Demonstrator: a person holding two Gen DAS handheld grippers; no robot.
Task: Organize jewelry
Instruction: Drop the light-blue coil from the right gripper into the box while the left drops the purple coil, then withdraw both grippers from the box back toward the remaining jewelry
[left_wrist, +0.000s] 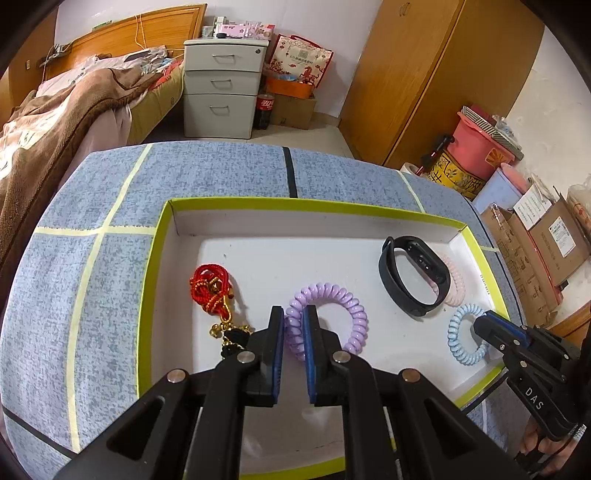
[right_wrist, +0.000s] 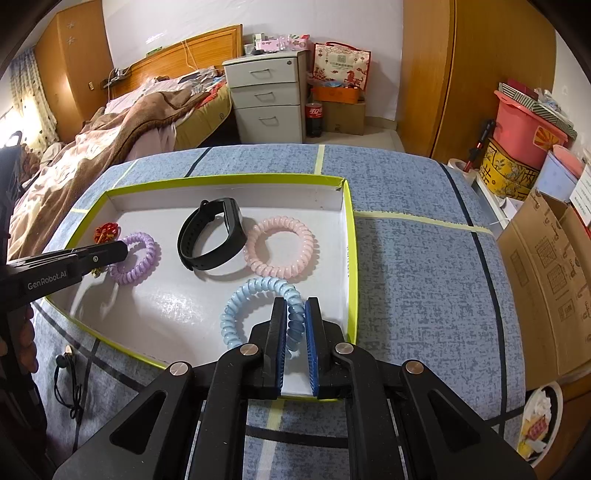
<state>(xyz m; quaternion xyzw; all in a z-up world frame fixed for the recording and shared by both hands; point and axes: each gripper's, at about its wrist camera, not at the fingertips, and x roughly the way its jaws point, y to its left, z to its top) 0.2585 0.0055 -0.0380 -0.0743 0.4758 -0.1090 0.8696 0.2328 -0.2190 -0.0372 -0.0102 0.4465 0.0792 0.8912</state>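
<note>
Jewelry lies in the shallow green-rimmed box (left_wrist: 162, 236) on your blue desk (left_wrist: 110, 184): a red cord charm (left_wrist: 210, 288) near its left wall, a black wristband (right_wrist: 210, 236) touching a pink coil band (right_wrist: 280, 245) toward its far right corner. Your left tongs (left_wrist: 293, 315) are closed on the purple coil band (left_wrist: 328, 317) mid-box. Your right tongs (right_wrist: 295, 308) are closed on the blue coil band (right_wrist: 255, 306) beside the right wall.
</note>
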